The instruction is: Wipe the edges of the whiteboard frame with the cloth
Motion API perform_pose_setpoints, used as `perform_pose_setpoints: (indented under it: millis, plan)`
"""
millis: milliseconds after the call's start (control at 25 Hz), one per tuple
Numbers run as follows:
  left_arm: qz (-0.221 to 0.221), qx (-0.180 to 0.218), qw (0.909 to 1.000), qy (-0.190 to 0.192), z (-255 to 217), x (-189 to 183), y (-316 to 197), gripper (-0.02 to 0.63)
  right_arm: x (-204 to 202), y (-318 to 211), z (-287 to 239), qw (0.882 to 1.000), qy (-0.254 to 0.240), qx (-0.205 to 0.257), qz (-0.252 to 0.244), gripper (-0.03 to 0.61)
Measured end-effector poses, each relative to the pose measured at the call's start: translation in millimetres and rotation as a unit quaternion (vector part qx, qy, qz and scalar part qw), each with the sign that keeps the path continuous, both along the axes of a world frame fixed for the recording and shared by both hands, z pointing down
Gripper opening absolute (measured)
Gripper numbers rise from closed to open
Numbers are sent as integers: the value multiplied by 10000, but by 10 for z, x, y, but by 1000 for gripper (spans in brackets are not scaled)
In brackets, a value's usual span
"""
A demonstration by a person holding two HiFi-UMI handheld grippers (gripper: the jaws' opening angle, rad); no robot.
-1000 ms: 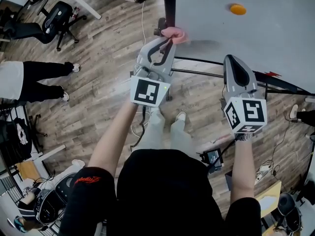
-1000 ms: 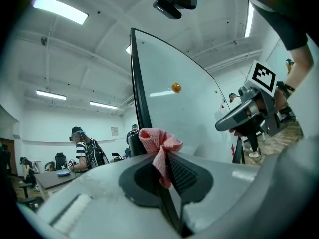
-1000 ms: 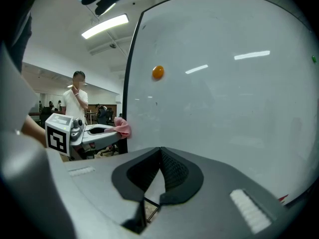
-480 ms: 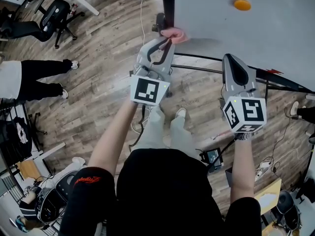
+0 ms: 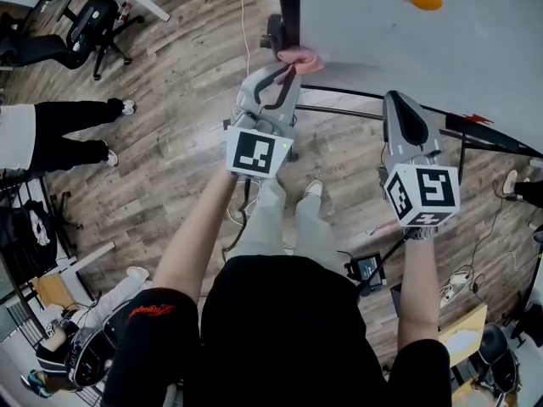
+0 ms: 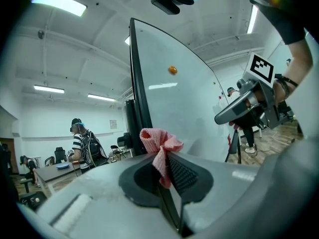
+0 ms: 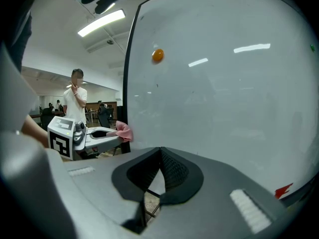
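There, cloth clamped in jaws of left gripper at whiteboard frame; right gripper jaws together.

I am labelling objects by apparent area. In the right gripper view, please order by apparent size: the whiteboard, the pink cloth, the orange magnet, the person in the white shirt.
1. whiteboard
2. person in the white shirt
3. pink cloth
4. orange magnet, only slightly smaller than the cloth
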State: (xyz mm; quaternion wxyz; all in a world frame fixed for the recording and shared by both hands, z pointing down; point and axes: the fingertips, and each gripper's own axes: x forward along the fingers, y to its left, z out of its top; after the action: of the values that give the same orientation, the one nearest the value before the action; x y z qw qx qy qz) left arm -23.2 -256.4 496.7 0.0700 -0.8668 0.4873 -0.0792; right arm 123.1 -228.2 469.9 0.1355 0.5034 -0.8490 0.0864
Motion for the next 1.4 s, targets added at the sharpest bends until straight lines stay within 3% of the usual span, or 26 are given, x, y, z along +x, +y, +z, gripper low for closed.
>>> perform_pose_setpoints:
  millis: [520, 760, 920, 1040, 1160, 1400]
  plan:
    - [-5, -237, 9997, -73, 286, -8, -2, 21, -8, 31, 226, 9998, 6, -172, 36, 2]
    - [104, -157, 9989, -441, 373, -11, -8, 21, 11, 67, 303, 9997, 28, -243, 69, 2]
    - [114, -238, 9991, -335, 450, -3, -4, 21, -3, 101, 382, 9996, 67, -284, 53, 2]
    - [108, -199, 9985, -504, 469, -13, -23, 21, -17, 130, 461, 9994, 102, -336, 41, 2]
    - [99, -325, 9990, -306, 565, -8, -8, 21, -24, 147, 524, 9992, 78, -393, 55, 2]
    - [179, -384, 9978, -508, 731, 0, -14, 21, -11, 171, 622, 9988, 90, -470, 81, 2]
